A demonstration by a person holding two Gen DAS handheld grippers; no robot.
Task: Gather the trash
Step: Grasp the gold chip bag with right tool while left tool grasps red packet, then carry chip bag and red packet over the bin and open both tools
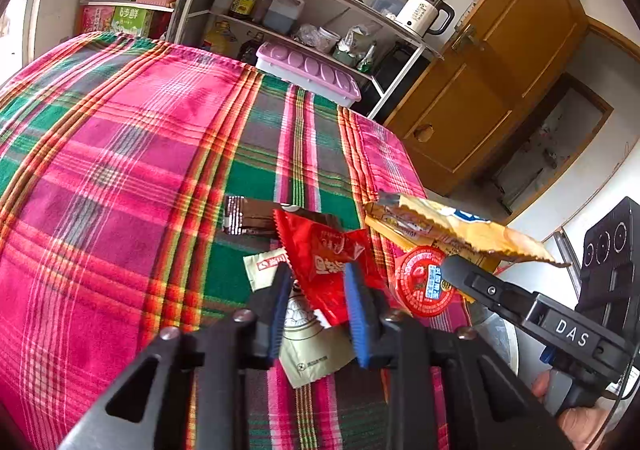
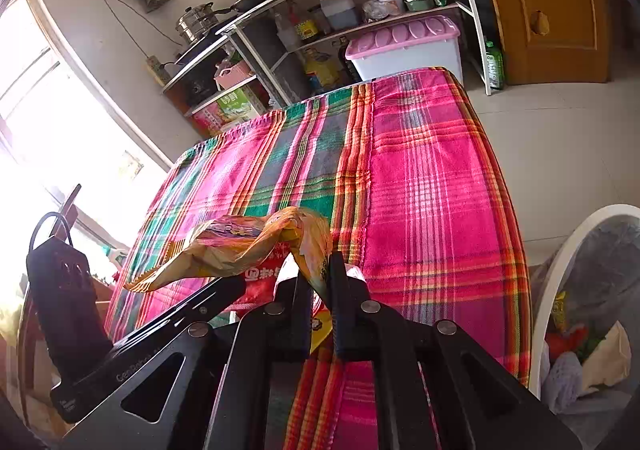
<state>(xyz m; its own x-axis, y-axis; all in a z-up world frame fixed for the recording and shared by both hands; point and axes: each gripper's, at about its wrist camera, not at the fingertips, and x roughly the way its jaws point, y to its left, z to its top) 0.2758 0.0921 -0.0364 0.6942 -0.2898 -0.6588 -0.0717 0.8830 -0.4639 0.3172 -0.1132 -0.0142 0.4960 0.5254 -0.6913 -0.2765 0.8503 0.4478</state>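
Black fingers of the right gripper (image 2: 318,282) fill the bottom of the right wrist view, pinched tight on a crumpled yellow snack bag (image 2: 240,246) that hangs in the air ahead of them and trails off to their left. Beneath and beyond both tools spreads the plaid tablecloth (image 1: 120,170), the largest thing in sight. To the right of the right gripper and lower down stands a white-rimmed trash bin (image 2: 560,270) with rubbish already in it. My reading is that the step in hand is carrying the lifted bag; the next move calls for swinging it right, over that rim, and letting go.

Between the blue pads of the left gripper (image 1: 318,290), which stand apart and hold nothing, lies a red wrapper (image 1: 324,254), flat and creased on the cloth. Closing on it looks like the left hand's next job. Just right of that gripper sits a round red lid (image 1: 420,282); ahead lies a brown wrapper (image 1: 252,216), and to the left and beneath it small pale sachets (image 1: 266,266)
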